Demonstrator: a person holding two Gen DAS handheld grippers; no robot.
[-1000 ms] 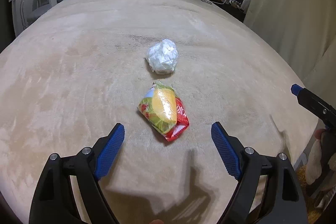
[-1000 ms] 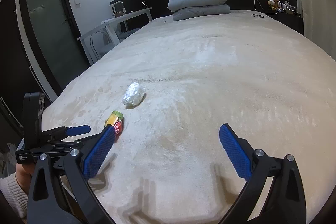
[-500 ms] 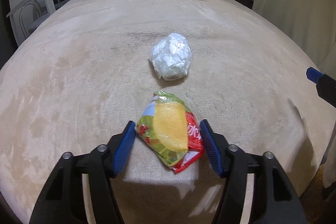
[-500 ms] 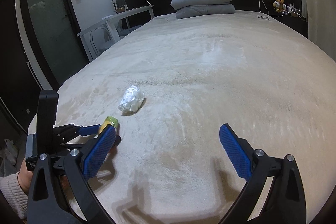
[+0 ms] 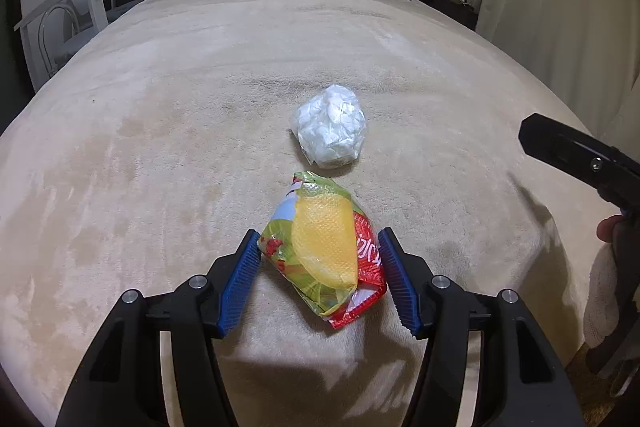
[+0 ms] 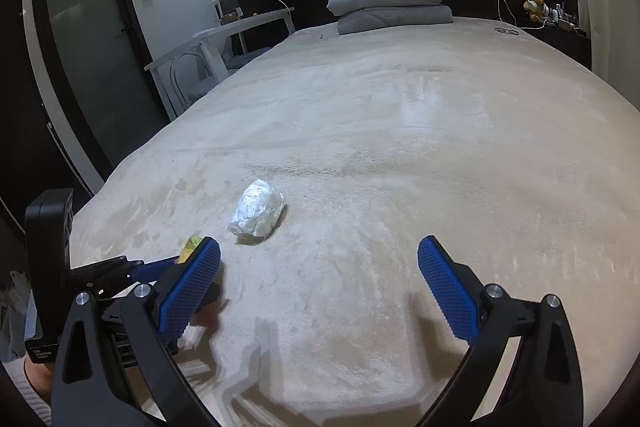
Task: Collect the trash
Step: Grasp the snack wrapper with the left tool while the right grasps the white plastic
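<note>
Beige plush bedspread (image 5: 168, 131) carries both pieces of trash, and its softness matters for the grip: the cover gives under any push, so the left gripper (image 5: 320, 269) is better off squeezing than pressing down. Its blue pads (image 5: 240, 283) have just been closing around the crumpled snack wrapper (image 5: 324, 247), which lies near the foot edge of the bed, and they now sit against its two sides, grasping it at the wider lower half. The packet is puffy foil and will probably crush and slip, so I would judge that a firm, even clench low on the bundle, followed by a straight lift, suits it best; tugging sideways might drag it free. Just beyond it, apart but close, rests the white crumpled plastic ball (image 5: 330, 127), untouched and next in line. Further right, the right gripper (image 6: 320, 287) hangs over bare cover with its fingers released and nothing between them; steering it toward the white ball while the left lifts would save a pass, provided the two tools stay clear of each other
</note>
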